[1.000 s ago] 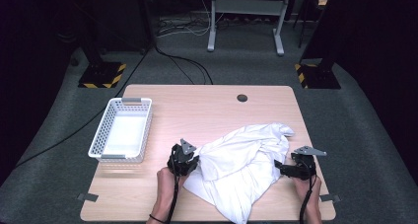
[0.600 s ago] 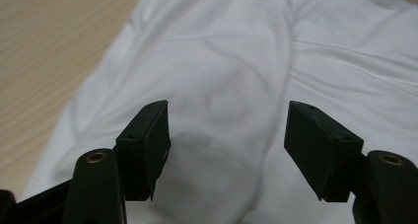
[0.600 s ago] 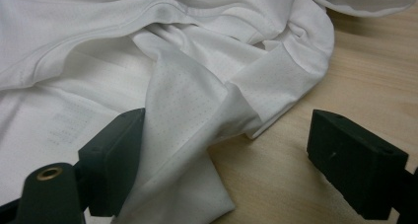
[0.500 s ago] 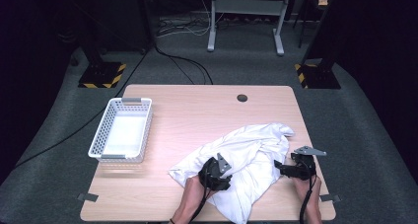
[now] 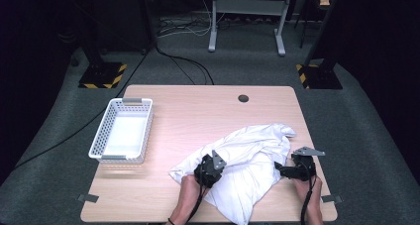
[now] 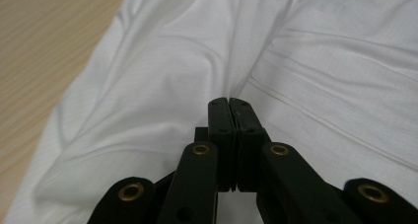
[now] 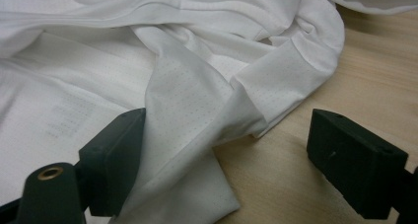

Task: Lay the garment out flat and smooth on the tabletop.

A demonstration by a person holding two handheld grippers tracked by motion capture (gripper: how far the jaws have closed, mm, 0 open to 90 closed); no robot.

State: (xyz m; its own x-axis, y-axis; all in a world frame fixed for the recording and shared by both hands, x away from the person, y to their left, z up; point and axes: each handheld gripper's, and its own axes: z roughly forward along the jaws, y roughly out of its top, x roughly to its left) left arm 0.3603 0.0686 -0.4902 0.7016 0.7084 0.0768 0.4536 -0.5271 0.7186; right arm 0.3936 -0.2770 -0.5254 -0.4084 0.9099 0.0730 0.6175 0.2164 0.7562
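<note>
Both grippers matte black. Left gripper [image 6: 229, 103]: flat linkage arms, brass-ringed pivot holes, small screw recesses in pads. Right gripper [image 7: 231, 160]: blocky black pads. Grey three-cornered plates on top, black cables trailing. Forearms bare, no sleeves.

Count taken at the table [image 5: 188, 111]: one table, light wood, with one dark round hole [image 5: 242, 98] near its far edge. One white garment [image 5: 247, 160] lies crumpled on the near right part. One white perforated basket [image 5: 101, 136] stands at the left. Two hand-held grippers are present: the left gripper [image 5: 210, 166] on the garment and the right gripper [image 5: 297, 166] at its right edge, each with two black jaws. Two forearms enter from the near edge. Two grey tape tabs sit at the near corners, one left [image 5: 89, 197], one right [image 5: 331, 199]. On the floor beyond: two yellow-and-black striped bases [image 5: 101, 75].
</note>
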